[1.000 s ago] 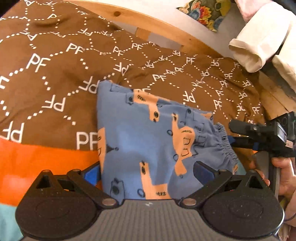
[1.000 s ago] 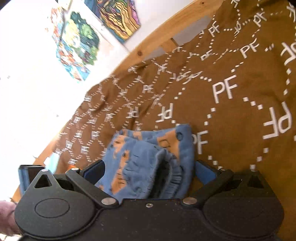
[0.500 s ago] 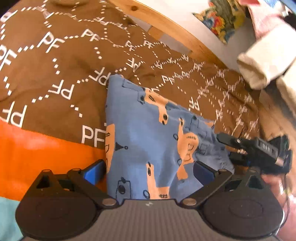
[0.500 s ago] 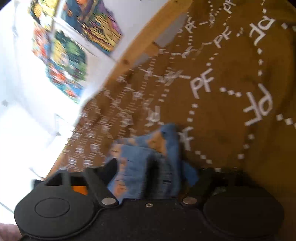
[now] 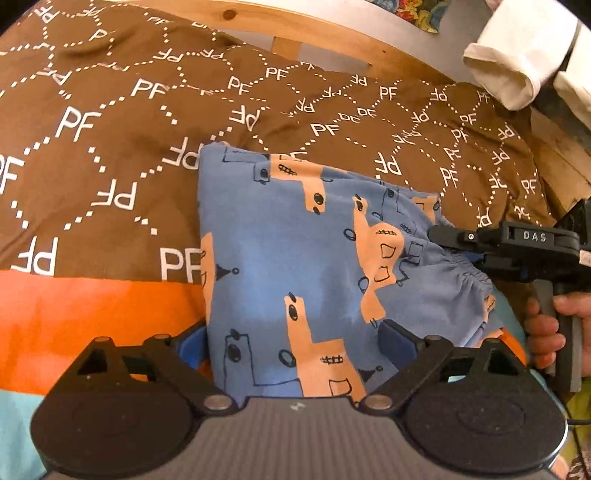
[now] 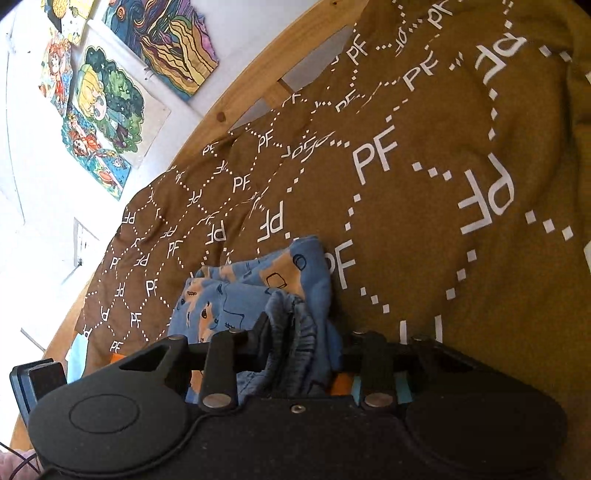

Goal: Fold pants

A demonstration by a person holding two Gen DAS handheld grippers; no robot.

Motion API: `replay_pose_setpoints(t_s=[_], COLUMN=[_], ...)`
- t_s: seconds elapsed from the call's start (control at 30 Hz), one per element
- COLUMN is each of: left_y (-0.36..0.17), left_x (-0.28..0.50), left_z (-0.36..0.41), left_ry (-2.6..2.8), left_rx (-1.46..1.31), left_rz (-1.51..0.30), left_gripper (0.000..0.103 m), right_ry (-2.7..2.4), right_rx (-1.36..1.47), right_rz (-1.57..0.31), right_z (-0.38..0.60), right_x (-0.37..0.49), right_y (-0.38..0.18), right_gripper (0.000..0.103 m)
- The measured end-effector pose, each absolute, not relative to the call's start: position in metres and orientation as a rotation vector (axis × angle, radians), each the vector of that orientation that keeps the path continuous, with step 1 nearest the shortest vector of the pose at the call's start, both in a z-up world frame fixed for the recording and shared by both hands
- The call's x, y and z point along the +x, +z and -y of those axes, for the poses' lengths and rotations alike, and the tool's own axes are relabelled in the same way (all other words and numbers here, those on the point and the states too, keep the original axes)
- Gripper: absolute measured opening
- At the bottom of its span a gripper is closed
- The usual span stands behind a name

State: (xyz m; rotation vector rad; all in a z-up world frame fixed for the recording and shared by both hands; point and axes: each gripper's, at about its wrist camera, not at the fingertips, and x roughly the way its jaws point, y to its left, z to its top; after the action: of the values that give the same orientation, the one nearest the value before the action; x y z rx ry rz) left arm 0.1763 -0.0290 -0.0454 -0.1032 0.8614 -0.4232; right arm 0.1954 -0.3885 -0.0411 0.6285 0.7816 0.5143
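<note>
While your right hand-held gripper was closing its jaws on the gathered elastic waistband of the small blue cotton pants with orange animal prints, which lay partly folded on the brown bedspread printed with white letters, you needed all the bunched layers caught between the pads, not only the top one. Your left hand-held gripper stood wide over the near hem, jaws just starting to narrow and not yet pressing on the cloth; squaring it to that edge looked wise. Beyond the pants the bedspread lay bare up to the pale wooden bed rail, leaving room to carry a fold, while the white rolled cloth sat well apart.
</note>
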Motion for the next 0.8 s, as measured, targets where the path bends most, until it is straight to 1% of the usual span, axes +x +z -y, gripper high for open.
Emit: replay_pose_setpoints(t_s=[0.07, 0.33, 0.47, 0.57, 0.8], left_y=[-0.0449, -0.0445, -0.0439, -0.0435, -0.0414], left_x=[0.1769, 0.1777, 0.1780, 0.1784, 0.1792], left_z=[0.0262, 0.0308, 0.0280, 0.0260, 0.0298], left_ry=[-0.417, -0.363, -0.341, -0.326, -0.297], left_rx=[-0.111, -0.086, -0.106, -0.123, -0.124], left_rz=[-0.863, -0.858, -0.856, -0.860, -0.889], left_gripper=[0.090, 0.081, 0.073, 0.069, 0.066], right_ry=[0.512, 0.505, 0.506, 0.506, 0.504], right_rx=[0.622, 0.582, 0.571, 0.565, 0.554], right_rz=[-0.781, -0.772, -0.765, -0.760, -0.755], right_z=[0.3876, 0.3820, 0.3808, 0.3801, 0.3794], right_x=[0.1951, 0.1933, 0.1921, 0.1915, 0.1910], right_y=[-0.0411, -0.0394, -0.0387, -0.0388, -0.0386], right_gripper=[0.032, 0.032, 0.032, 0.032, 0.032])
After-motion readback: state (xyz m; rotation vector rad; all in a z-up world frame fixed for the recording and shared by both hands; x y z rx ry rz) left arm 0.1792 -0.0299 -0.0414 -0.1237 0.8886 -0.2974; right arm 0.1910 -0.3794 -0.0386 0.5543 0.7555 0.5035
